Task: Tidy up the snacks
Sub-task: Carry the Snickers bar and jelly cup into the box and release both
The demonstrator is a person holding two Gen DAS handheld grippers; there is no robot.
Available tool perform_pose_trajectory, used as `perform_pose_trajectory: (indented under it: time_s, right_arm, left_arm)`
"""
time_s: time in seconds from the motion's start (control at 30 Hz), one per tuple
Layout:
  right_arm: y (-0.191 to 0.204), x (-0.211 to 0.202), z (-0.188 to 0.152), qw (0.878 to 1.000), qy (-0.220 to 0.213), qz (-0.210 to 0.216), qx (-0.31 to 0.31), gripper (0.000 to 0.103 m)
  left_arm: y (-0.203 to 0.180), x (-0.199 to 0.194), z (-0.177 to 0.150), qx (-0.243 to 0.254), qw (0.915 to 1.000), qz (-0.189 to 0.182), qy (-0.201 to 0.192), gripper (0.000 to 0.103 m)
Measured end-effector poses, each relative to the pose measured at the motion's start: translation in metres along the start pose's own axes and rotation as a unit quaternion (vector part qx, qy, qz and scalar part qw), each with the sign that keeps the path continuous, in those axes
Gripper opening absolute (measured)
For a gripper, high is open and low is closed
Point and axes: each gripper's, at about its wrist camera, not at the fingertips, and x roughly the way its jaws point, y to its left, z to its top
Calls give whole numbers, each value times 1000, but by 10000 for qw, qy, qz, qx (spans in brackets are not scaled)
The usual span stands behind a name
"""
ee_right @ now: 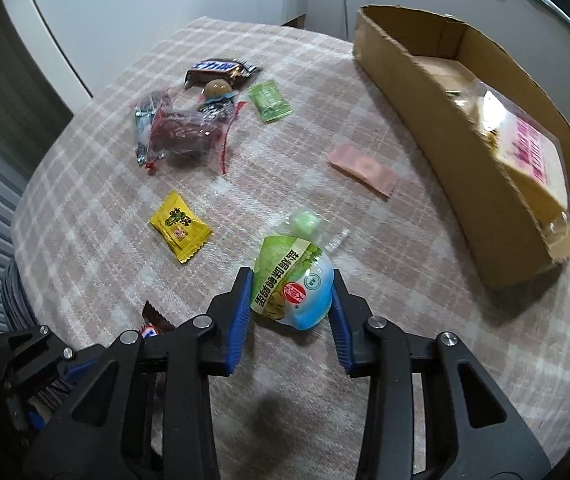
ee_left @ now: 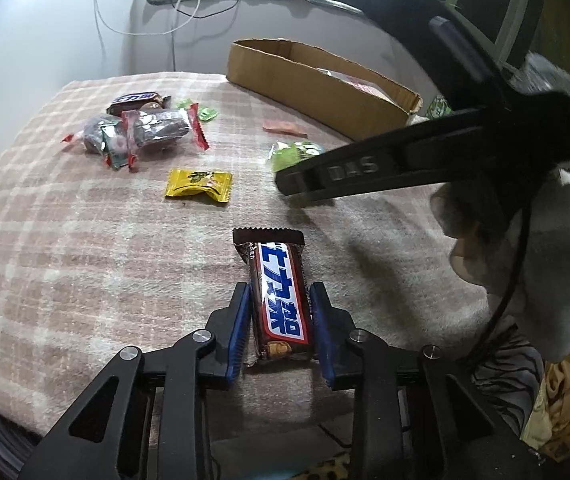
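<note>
While both your grippers bracket snacks on the plaid cloth (ee_left: 85, 264), your left gripper (ee_left: 281, 328) clamps the chocolate bar (ee_left: 279, 300); your right gripper (ee_right: 291, 304) pinches the green pouch (ee_right: 293, 284), presumably bound for the cardboard box (ee_right: 425, 92).

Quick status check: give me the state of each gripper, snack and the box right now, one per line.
left gripper: shut on the chocolate bar.
chocolate bar: lying flat on the blanket, between the pads.
right gripper: shut on the green pouch.
green pouch: gripped at its sides.
yellow candy: loose on the blanket, untouched.
pink packet: flat, beside the box.
cardboard box: open, one clear pack inside.
</note>
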Motion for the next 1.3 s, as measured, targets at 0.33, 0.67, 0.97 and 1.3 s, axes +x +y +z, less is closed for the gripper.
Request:
perform_pose_trajectory:
  time_s: [0.33, 0.67, 0.97, 1.3]
  right_arm:
    - [-14, -17, -7, 9996, -175, 99, 186, 38]
    - [-33, -41, -9, 9983, -430, 167, 370, 38]
    - [-56, -67, -3, 9962, -696, 123, 515, 38]
    - [-95, -89, 19, 9931, -940, -33, 697, 38]
  left_arm:
    - [8, -7, 8, -165, 9998, -49, -30, 28]
    - [17, -12, 26, -176, 9997, -41, -164, 28]
    - [20, -14, 61, -103, 9991, -37, -419, 28]
    - [15, -5, 116, 83, 9978, -128, -644, 28]
